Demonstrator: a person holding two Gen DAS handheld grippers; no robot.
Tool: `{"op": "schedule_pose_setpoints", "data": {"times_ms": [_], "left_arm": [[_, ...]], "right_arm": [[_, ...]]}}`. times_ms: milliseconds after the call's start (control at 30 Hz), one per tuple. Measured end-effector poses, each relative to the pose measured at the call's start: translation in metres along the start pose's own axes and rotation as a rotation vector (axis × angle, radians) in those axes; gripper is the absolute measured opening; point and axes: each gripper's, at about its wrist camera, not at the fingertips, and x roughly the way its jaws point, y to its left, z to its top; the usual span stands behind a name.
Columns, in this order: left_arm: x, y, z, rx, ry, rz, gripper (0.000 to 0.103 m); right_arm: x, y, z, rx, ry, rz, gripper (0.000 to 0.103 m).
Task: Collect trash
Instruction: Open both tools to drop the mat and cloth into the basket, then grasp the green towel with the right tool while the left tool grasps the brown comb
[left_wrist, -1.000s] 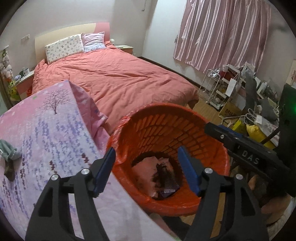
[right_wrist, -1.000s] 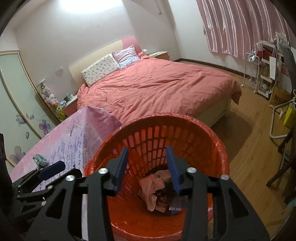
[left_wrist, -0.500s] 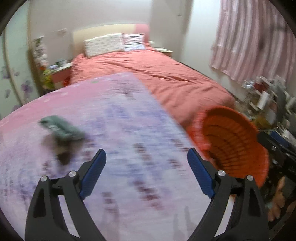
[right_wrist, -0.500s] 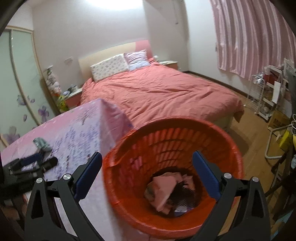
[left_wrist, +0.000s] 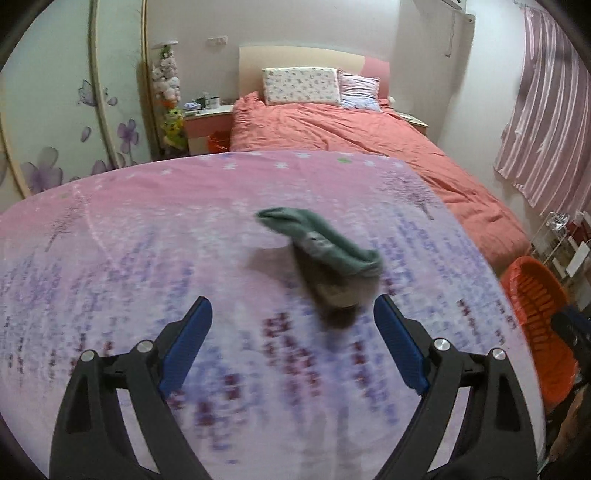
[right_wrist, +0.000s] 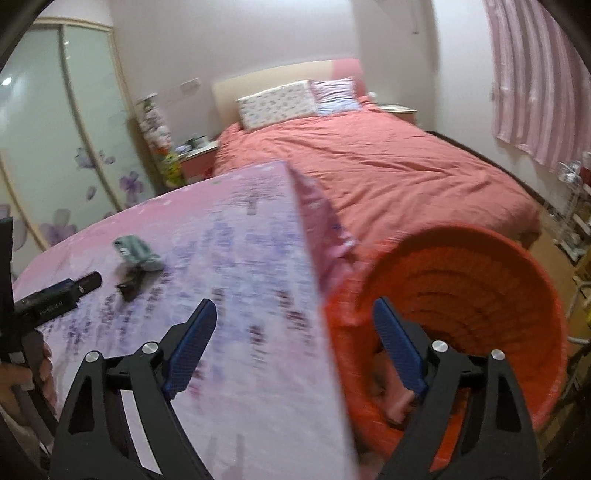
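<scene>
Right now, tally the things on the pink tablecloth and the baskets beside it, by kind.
Green cloth: 1
Dark scrap: 1
Orange basket: 1
Total: 3

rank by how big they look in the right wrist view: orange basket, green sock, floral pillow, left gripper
1. orange basket, largest, though nearest the camera
2. floral pillow
3. left gripper, its visible part
4. green sock; 3 and 4 look alike
</scene>
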Motion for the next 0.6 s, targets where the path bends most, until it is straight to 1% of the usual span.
{"op": "schedule_pose_setpoints", "data": {"times_ms": [33, 267, 400, 500, 567, 600], "left_arm": [[-0.001, 0.007, -0.002, 0.003, 0.002, 0.013, 0.088], [-0.004, 0.055, -0.012, -0.014, 0.008, 0.075, 0.088], [-0.005, 0.077, -0.014, -0.029, 0.005, 0.089, 0.088], [-0.004, 0.091, -0.015, -0.043, 0.009, 0.087, 0.089], [-0.005, 0.099, -0.016, -0.052, 0.011, 0.08, 0.09], [-0.004, 0.1, -0.016, -0.055, 0.011, 0.075, 0.091]], "right_arm": [[0.005, 0.01, 0.002, -0.015, 0.009, 0.022, 0.082], [0.055, 0.089, 0.019, -0.112, 0.081, 0.166, 0.073], [0.084, 0.125, 0.029, -0.154, 0.111, 0.204, 0.071], [0.1, 0.141, 0.032, -0.177, 0.135, 0.213, 0.069], [0.114, 0.149, 0.032, -0.191, 0.163, 0.208, 0.063], [0.12, 0.151, 0.032, -0.197, 0.181, 0.205, 0.053]]}}
